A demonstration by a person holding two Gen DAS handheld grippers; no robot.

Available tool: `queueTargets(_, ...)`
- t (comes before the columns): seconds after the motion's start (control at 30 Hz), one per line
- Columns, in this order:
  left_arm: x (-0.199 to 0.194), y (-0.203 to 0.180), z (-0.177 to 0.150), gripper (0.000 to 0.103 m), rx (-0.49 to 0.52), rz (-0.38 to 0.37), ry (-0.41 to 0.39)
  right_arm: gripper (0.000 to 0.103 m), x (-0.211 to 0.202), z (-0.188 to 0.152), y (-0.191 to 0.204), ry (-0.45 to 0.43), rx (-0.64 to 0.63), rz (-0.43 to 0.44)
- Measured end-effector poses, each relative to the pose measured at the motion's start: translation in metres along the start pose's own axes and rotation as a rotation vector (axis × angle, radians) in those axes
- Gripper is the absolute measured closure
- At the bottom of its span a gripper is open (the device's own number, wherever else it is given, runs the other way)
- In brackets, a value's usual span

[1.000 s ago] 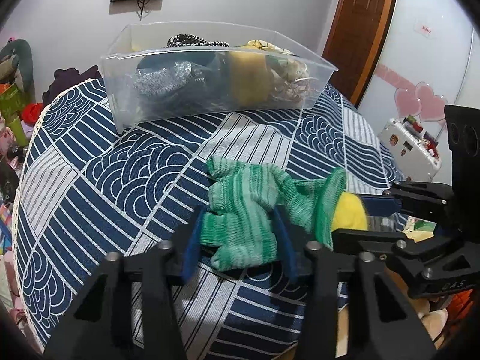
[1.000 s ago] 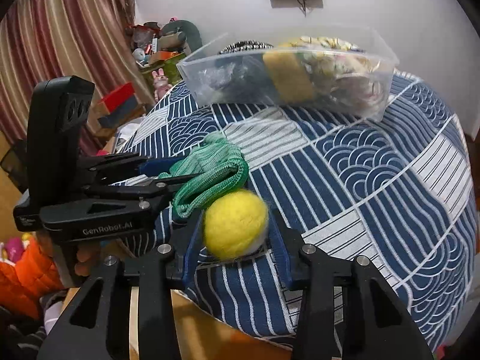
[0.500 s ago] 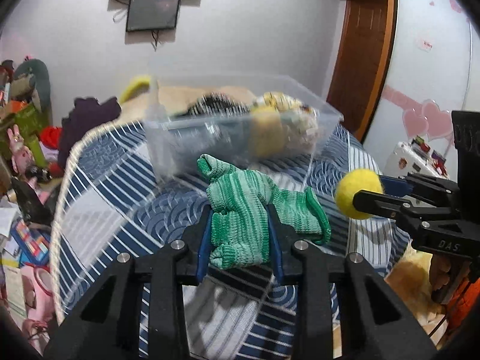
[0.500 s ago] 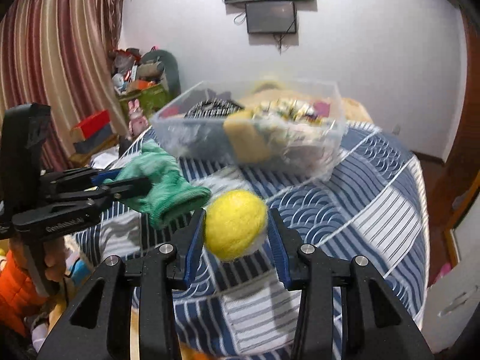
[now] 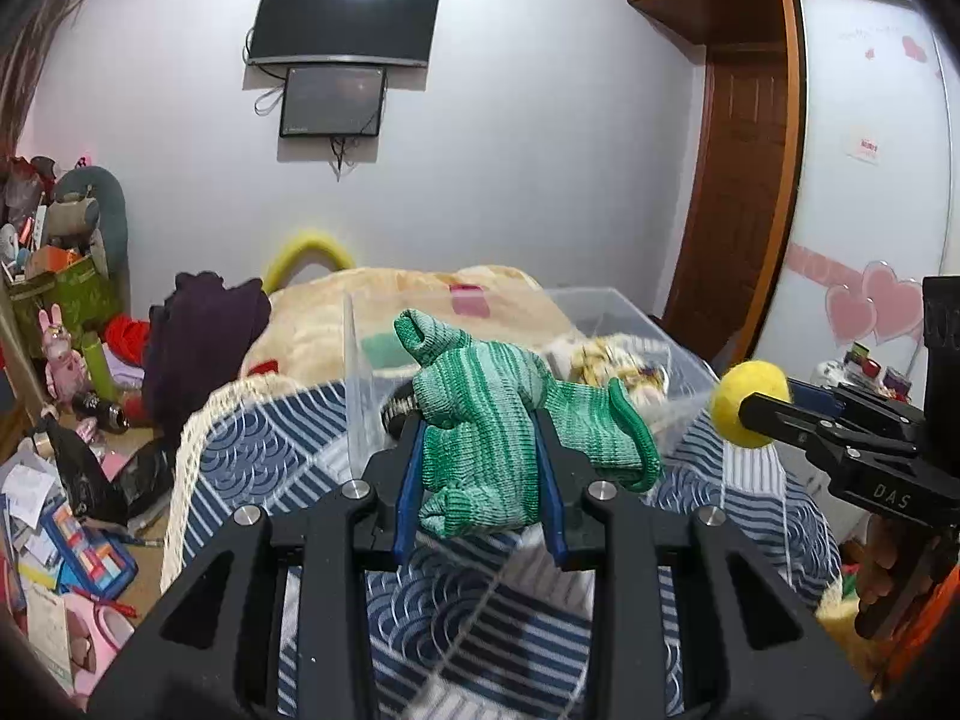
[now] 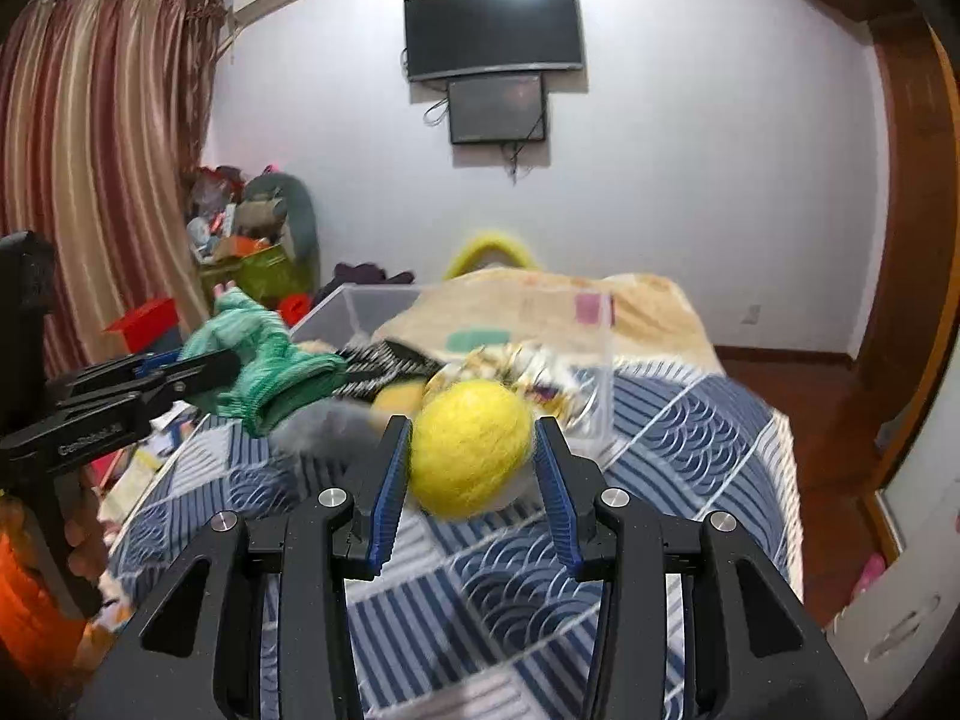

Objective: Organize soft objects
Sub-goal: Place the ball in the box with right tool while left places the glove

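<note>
My left gripper [image 5: 480, 468] is shut on a green knitted glove [image 5: 486, 420] and holds it in the air in front of the clear plastic bin [image 5: 606, 312]. My right gripper [image 6: 471, 450] is shut on a yellow felt ball [image 6: 471, 447], also lifted off the bed, near the bin [image 6: 360, 306]. The ball also shows at the right of the left wrist view [image 5: 747, 402], and the glove at the left of the right wrist view [image 6: 264, 360]. The bin holds several soft items, among them a striped cloth [image 6: 384, 360] and a yellow sponge [image 6: 396, 399].
The bin stands on a bed with a blue and white patterned cover [image 6: 660, 438]. A beige blanket [image 5: 372, 312] lies behind it. Clutter covers the floor at the left [image 5: 60, 480]. A wooden door [image 5: 738, 192] and a white wardrobe [image 5: 870, 180] are at the right.
Both grippers have lifted their objects off the bed cover and moved up and toward the bin. The views now look level across the room instead of down at the bed.
</note>
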State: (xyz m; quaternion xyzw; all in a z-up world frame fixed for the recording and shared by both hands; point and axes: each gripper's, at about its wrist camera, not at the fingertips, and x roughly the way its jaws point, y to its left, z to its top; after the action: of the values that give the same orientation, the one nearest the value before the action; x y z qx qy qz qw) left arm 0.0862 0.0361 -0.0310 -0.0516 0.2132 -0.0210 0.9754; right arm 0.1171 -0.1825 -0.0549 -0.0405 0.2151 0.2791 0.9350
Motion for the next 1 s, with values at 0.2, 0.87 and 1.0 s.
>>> queueTargets(0.2,0.018,0.006,0.015,0.07,-0.023,0.008,-0.03,0.065,0.026,0.016,-0.008,-0.019,0.031,-0.03)
queueTargets(0.87,0.079,0.006,-0.003,0.039,-0.018,0.052,0.107,0.045,0.055,0.008,-0.007,0.08,0.017,-0.066)
queueTargets(1.0,0.065,0.007,-0.001,0.037,-0.041,0.033,0.088,0.045,0.044,0.01,-0.006,0.06,0.041,-0.041)
